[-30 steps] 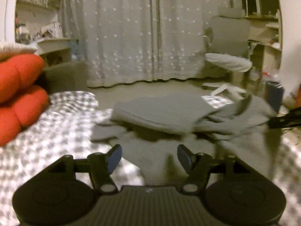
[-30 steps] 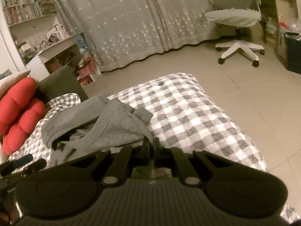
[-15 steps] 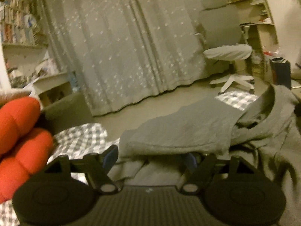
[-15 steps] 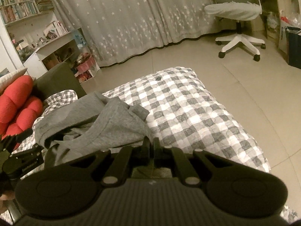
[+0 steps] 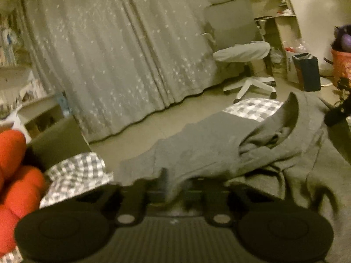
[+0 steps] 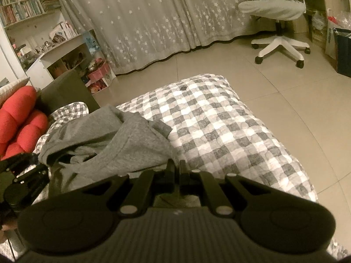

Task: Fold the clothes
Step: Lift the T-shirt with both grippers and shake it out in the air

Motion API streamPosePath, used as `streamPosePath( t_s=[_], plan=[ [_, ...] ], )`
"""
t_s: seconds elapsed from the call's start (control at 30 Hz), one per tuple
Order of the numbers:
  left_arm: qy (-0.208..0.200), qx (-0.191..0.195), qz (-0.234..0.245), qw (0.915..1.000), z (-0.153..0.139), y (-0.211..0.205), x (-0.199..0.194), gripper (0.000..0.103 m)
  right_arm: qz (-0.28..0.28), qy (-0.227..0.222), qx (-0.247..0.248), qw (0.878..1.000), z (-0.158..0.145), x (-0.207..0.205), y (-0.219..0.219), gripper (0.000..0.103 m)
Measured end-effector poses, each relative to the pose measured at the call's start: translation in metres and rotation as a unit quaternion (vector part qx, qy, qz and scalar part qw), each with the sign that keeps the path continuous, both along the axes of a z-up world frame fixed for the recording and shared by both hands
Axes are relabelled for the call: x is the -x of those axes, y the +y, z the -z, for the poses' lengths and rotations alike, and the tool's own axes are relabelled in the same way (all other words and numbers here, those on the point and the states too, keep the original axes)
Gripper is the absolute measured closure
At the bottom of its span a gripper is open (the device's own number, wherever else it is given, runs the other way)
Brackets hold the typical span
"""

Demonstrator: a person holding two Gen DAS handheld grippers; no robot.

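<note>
On the checked bed cover (image 6: 219,131), crumpled grey garment (image 6: 114,140) heaped toward its near-left part, close beside the red cushion (image 6: 19,118). Left gripper (image 5: 173,184) fingers just closed, pinching a near edge of the cloth (blurred, yet fabric shows between them). Right gripper (image 6: 177,171) fingers pressed together at the garment's near hem; cloth between them hard to confirm. Best now: keep both pinches firm, lift and draw the edge taut and level, shake out wrinkles before laying flat
</note>
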State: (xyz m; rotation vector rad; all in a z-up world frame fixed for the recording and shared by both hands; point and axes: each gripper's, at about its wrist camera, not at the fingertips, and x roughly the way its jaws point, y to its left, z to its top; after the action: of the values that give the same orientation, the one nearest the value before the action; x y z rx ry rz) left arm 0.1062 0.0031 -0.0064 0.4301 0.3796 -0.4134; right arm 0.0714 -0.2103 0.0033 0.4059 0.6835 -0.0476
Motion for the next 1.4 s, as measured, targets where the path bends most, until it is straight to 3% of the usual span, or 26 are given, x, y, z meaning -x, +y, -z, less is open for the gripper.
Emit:
streamPosePath(
  t_s=[0.17, 0.5, 0.93, 1.4],
  plan=[
    [0.015, 0.061, -0.042, 0.9972, -0.012, 0.013, 0.004, 0.098, 0.008, -0.009, -0.007, 1.0, -0.003, -0.003, -0.002, 0.099],
    [-0.018, 0.129, -0.094, 0.987, -0.077, 0.039, 0.042, 0.099, 0.024, -0.046, -0.026, 0.998, -0.015, 0.002, -0.006, 0.099],
    [-0.069, 0.132, -0.129, 0.9804, -0.162, 0.054, 0.113, 0.099, 0.025, -0.138, -0.037, 0.989, -0.071, 0.044, 0.01, 0.099],
    [-0.152, 0.152, -0.131, 0.9679, -0.256, 0.079, 0.178, 0.099, 0.017, -0.25, -0.023, 0.968, -0.16, 0.08, 0.025, 0.099]
  ],
)
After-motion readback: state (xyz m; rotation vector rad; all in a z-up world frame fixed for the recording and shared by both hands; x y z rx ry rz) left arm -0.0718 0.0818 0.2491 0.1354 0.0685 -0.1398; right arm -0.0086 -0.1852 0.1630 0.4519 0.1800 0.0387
